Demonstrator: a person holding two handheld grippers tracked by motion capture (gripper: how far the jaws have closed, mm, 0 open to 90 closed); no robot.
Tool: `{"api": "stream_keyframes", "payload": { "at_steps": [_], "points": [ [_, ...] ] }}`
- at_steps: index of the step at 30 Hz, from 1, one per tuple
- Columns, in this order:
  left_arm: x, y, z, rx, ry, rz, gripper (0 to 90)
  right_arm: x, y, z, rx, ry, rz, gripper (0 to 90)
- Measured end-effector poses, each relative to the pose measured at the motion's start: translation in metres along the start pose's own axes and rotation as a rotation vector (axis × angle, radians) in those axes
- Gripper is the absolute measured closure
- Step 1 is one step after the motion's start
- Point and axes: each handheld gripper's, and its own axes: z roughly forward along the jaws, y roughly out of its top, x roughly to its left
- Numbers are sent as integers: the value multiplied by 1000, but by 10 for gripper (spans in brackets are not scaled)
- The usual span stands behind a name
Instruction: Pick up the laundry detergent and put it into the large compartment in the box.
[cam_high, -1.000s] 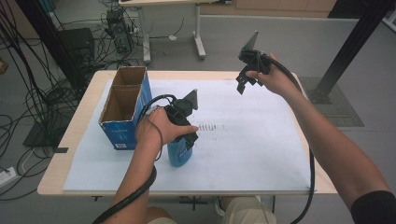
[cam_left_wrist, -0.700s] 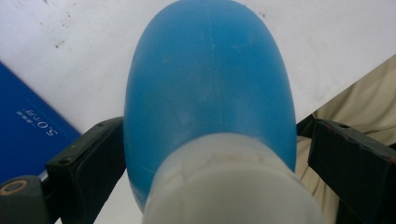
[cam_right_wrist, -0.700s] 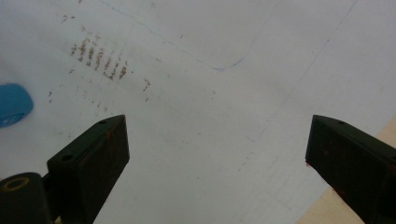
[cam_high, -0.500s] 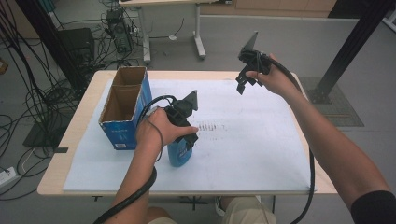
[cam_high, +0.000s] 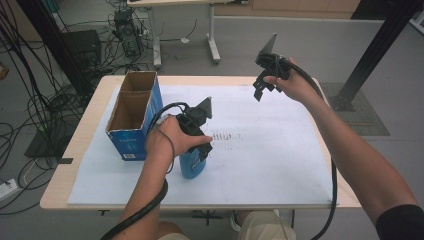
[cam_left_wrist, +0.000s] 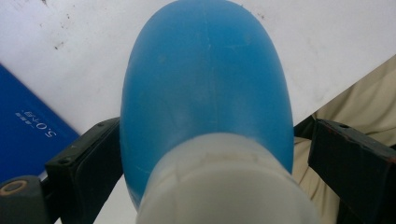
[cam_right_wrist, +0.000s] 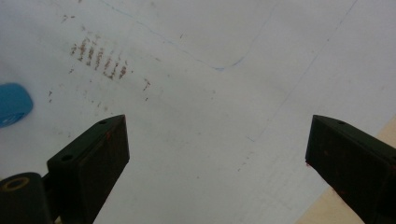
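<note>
White paper covers the table (cam_high: 75, 190); near its front edge the left gripper (cam_high: 200, 145) straddles the blue bottle (cam_high: 192, 165), jaws not clamped, so it may tip. The right gripper (cam_high: 265, 75) hangs open.

Blue bottle (cam_left_wrist: 205, 88) (white cap (cam_left_wrist: 224, 182)); blue box (cam_high: 132, 120), white sheet (cam_high: 280, 150)

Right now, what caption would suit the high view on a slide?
Left gripper at a blue bottle beside a cardboard box; right gripper raised, open.
</note>
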Motion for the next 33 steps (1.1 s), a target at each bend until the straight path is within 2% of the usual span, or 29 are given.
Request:
{"api": "stream_keyframes", "payload": {
  "at_steps": [33],
  "points": [
    [-3,-1,-4,-16,4,4,60,1,-2,-1,-6,2,-9,62]
  ]
}}
